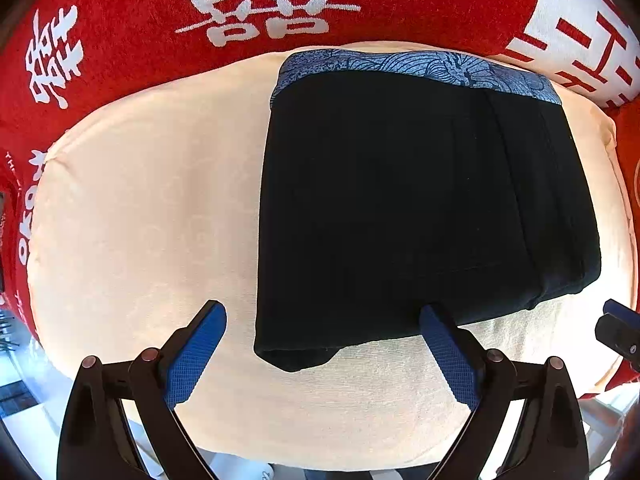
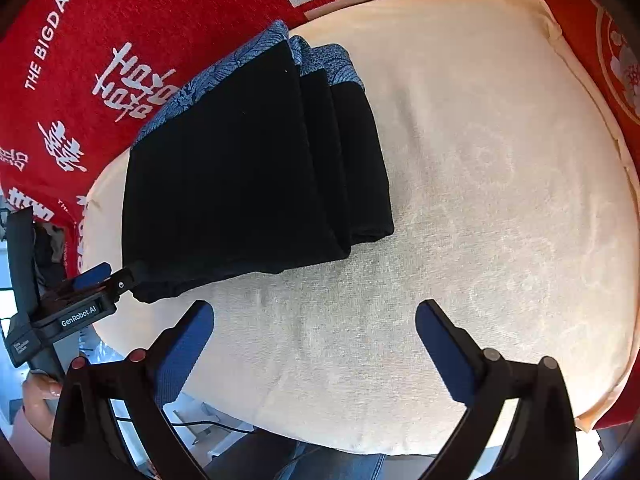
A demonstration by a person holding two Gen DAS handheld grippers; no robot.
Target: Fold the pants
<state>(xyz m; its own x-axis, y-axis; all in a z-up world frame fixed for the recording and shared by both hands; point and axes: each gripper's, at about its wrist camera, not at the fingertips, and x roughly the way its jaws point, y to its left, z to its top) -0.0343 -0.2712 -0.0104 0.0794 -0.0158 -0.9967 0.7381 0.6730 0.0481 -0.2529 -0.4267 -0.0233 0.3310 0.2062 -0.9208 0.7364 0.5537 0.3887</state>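
1. The pants (image 1: 420, 208), black with a blue patterned waistband (image 1: 400, 65), lie folded into a compact stack on the cream cushion (image 1: 140, 208), their waistband end toward the red printed blanket (image 1: 132, 20) behind; in the right wrist view the stack shows several layers stepped along its side
2. The left gripper (image 1: 324, 344) is spread wide, holding nothing; its fingers stand either side of the stack's near corner, one blue pad (image 1: 448, 356) at or just over the near hem, though whether it touches the cloth I cannot tell
3. The right gripper (image 2: 314, 334) is likewise spread and empty, over bare cushion well to the side of the pants
4. By my judgement the folding is nearly or wholly done; the step in hand looks like a last check or tidy of the near edge, where one corner sags forward and is rounded
5. A next move, if any, would call for pinching that loose corner squarely and laying it flush without dragging the layers apart; the soft cushion gives little firm backing
6. Hard to make out: the black cloth swallows its own creases, so the number of folds is uncertain; the underside of the stack is hidden; the cushion's near edge and what lies below it are cut off by the grippers
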